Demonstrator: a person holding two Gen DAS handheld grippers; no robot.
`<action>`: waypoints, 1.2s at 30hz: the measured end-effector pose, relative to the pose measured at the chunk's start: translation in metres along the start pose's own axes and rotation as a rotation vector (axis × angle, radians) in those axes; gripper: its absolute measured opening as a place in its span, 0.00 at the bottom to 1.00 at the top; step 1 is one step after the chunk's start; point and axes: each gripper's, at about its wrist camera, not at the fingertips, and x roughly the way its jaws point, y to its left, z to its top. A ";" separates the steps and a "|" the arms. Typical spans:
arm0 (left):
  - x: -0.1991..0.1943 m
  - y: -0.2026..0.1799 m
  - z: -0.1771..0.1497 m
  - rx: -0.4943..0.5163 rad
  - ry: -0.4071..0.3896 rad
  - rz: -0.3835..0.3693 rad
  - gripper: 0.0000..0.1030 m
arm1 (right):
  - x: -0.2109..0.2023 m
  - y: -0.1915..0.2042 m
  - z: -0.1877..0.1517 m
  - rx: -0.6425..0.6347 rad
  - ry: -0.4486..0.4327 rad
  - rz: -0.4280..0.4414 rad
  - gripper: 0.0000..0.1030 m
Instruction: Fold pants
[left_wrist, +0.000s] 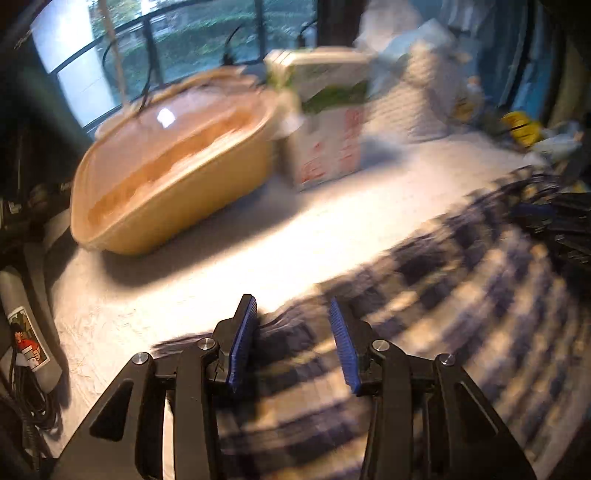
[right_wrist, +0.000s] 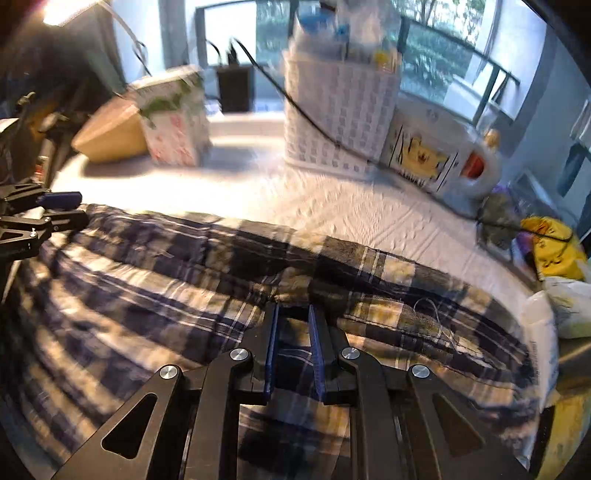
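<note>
Navy and cream plaid pants (right_wrist: 155, 280) lie spread across a white quilted surface (right_wrist: 332, 206). In the left wrist view the pants (left_wrist: 461, 295) fill the lower right. My left gripper (left_wrist: 291, 310) is open, its blue pads apart over the pants' left edge with cloth between them; it also shows in the right wrist view (right_wrist: 59, 206) at the far left. My right gripper (right_wrist: 293, 317) has its jaws partly open with a fold of the pants' far edge between them. Both views are motion-blurred.
A tan plastic tub (left_wrist: 173, 162) and a white carton (left_wrist: 325, 147) stand at the back left. A white lattice basket (right_wrist: 336, 110), a yellow-printed box (right_wrist: 424, 155) and a yellow bag (right_wrist: 554, 251) sit at the back right. A black cable (right_wrist: 295, 103) crosses the basket.
</note>
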 end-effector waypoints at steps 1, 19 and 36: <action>0.001 0.005 0.000 -0.017 -0.012 -0.005 0.48 | 0.001 -0.002 0.002 0.003 -0.013 0.004 0.16; -0.075 0.026 -0.042 -0.158 -0.120 0.055 0.49 | -0.058 -0.018 -0.028 0.077 -0.111 -0.081 0.68; -0.106 -0.020 -0.109 -0.273 -0.141 0.031 0.49 | -0.132 -0.058 -0.163 0.315 -0.195 -0.090 0.68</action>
